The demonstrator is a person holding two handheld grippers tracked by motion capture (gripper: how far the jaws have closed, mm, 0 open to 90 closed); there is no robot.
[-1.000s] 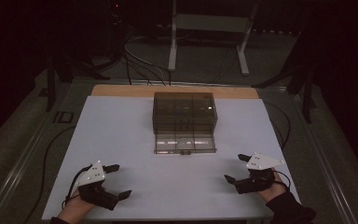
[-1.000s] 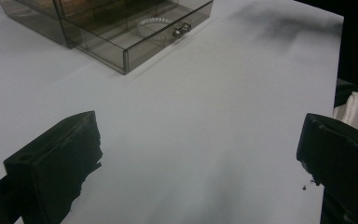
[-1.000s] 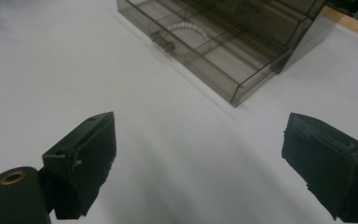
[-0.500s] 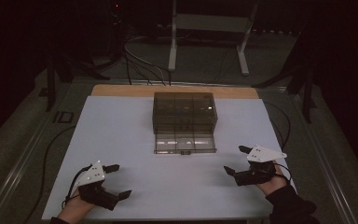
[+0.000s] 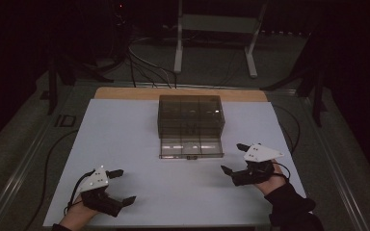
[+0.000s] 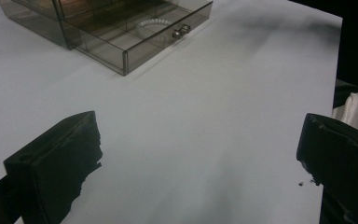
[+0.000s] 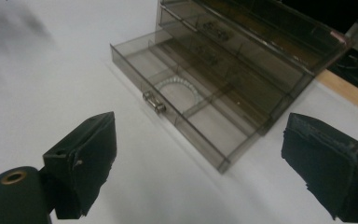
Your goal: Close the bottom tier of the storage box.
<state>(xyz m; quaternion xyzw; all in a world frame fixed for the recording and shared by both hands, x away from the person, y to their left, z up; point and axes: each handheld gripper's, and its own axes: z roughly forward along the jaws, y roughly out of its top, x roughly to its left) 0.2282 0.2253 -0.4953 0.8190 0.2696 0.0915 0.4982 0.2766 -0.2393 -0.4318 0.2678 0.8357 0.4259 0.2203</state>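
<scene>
Smoked clear plastic: the drawer box (image 5: 191,117) sits at the middle of the white desk (image 5: 125,144), toward its far edge. Its bottom drawer (image 5: 191,148) is pulled out toward me, knob (image 7: 153,101) at the front. In the drawer's middle compartment I see a white bead bracelet (image 7: 181,89) lying flat. My left tool (image 5: 118,186) rests at the near left corner, jaws spread wide, nothing between them. My right tool (image 5: 235,158) hangs just off the drawer's right front corner, jaws likewise wide apart and holding nothing. Both tools stand clear of the box. The right one is the nearer to the drawer.
</scene>
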